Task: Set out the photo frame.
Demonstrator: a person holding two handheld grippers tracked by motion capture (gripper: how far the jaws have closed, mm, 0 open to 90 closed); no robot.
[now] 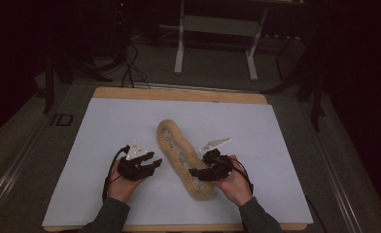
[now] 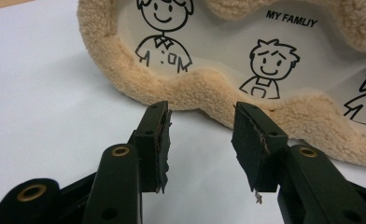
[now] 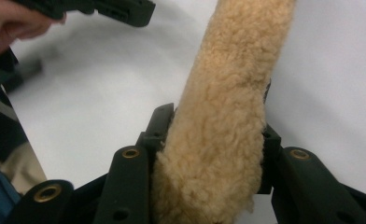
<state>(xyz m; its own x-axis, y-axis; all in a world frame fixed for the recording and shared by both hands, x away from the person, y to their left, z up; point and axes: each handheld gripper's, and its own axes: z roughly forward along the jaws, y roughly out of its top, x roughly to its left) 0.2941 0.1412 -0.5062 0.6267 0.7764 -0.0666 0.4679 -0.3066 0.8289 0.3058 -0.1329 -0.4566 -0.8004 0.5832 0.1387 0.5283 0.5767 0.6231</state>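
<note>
A long tan fleece pouch (image 1: 176,145) lies on the white sheet, running from the middle toward the near right. Its clear window (image 2: 228,42) shows cartoon figures and the words "MY FAMLIY". My left gripper (image 1: 155,160) rests on the sheet just left of the pouch, jaws open. In the left gripper view the left gripper (image 2: 200,123) has nothing between its jaws, and its tips stand a little short of the fleece rim (image 2: 204,91). My right gripper (image 1: 194,173) is shut on the pouch's near end, and the fleece (image 3: 232,70) bulges between the jaws of the right gripper (image 3: 214,126).
The white sheet (image 1: 256,136) covers a wooden tabletop (image 1: 179,93) whose far edge shows. A metal frame (image 1: 217,29) stands on the dark floor beyond, with cables (image 1: 130,68) at the back left. The left gripper's jaw (image 3: 111,9) crosses the top left of the right gripper view.
</note>
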